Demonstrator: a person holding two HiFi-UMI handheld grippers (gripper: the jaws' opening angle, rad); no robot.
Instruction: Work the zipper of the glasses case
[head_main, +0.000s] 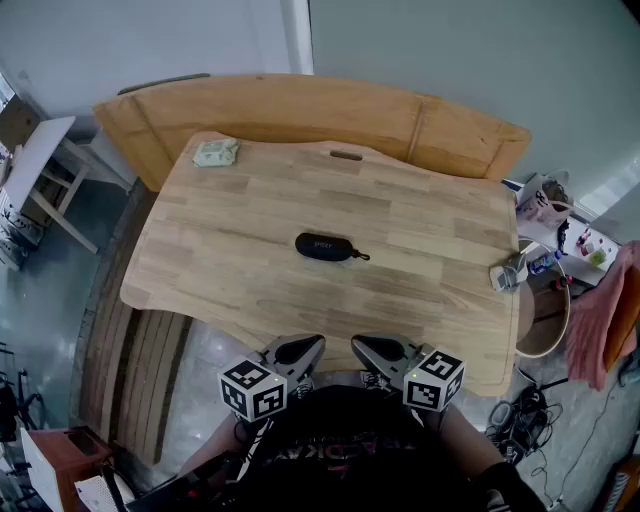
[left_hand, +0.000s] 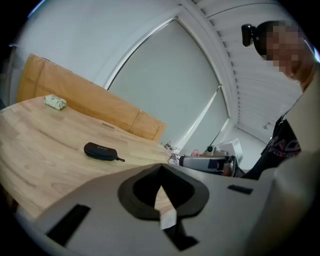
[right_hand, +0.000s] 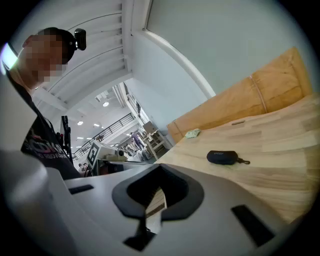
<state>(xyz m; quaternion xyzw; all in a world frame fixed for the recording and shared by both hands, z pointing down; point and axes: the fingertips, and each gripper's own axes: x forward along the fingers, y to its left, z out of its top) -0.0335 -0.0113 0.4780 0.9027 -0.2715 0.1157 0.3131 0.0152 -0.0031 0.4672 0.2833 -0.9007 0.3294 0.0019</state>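
Observation:
A dark zipped glasses case (head_main: 324, 246) lies near the middle of the wooden table (head_main: 250, 260), its pull cord trailing to the right. It also shows small in the left gripper view as the case (left_hand: 100, 151) and in the right gripper view as the case (right_hand: 223, 157). Both grippers hover side by side off the table's near edge, close to the person's body and well short of the case. My left gripper (head_main: 312, 343) is shut with nothing in it. My right gripper (head_main: 360, 344) is shut and empty too.
A folded pale green cloth (head_main: 216, 152) lies at the table's far left corner. A small clutter of items (head_main: 510, 272) sits at the right edge. A tan padded board (head_main: 330, 115) stands behind the table. Cables and boxes lie on the floor at the right.

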